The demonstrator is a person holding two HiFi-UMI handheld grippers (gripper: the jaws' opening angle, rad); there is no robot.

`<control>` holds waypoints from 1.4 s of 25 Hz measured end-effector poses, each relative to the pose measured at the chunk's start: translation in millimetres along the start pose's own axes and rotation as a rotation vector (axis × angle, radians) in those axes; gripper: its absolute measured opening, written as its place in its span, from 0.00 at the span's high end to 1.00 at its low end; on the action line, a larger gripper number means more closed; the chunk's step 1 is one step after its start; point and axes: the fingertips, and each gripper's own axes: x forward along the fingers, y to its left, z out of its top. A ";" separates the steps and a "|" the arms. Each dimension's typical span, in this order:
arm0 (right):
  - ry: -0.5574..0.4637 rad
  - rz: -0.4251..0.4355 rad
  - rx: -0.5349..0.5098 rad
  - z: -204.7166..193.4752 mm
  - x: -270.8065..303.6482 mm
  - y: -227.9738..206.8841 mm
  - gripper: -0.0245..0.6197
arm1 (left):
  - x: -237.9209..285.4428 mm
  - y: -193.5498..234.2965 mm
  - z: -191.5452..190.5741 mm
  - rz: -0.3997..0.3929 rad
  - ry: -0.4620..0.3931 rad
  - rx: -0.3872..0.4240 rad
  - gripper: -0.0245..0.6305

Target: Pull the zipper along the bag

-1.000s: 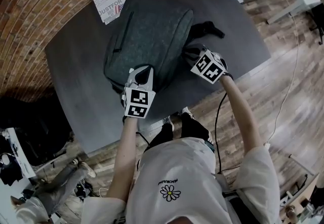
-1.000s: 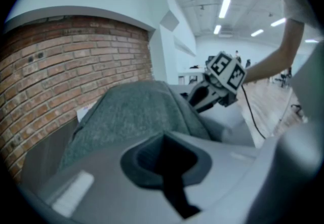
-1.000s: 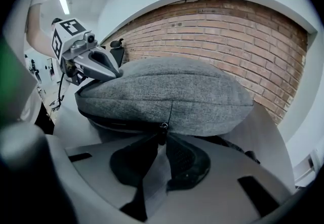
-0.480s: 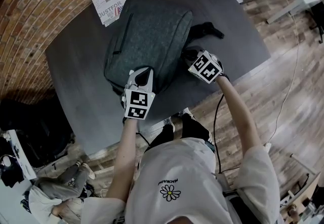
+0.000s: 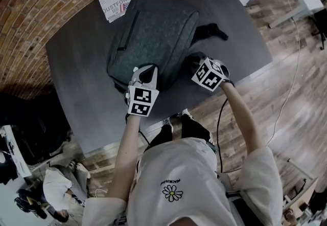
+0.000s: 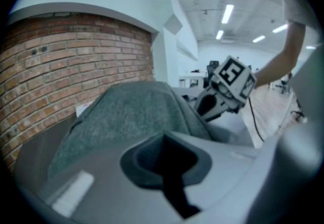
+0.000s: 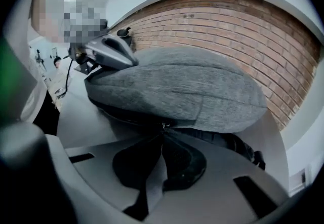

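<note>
Now right gripper tighter on zipper pull.

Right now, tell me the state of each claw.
Left claw: closed, tips at the backpack edge; fabric pinch cannot be told.
Right claw: just been closing, now shut on the zipper pull.

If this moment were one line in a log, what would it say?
backpack on table | left gripper shut at its edge | right gripper: jaws just closing on zipper pull

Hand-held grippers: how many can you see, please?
2: left hand-held gripper at backpack's near edge; right hand-held gripper at its right side, jaws just closing on zipper pull.
</note>
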 end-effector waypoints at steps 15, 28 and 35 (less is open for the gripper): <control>0.000 0.187 0.061 55.7 23.4 171.1 0.94 | 5.4 0.7 -2.9 0.004 -0.016 -0.005 0.96; 0.029 0.110 0.041 51.2 18.0 162.8 0.95 | -62.0 78.3 2.8 0.188 -0.155 -0.043 0.96; 0.039 0.114 0.012 50.2 14.8 161.6 0.95 | -89.3 147.5 -52.4 0.117 -0.042 -0.123 0.50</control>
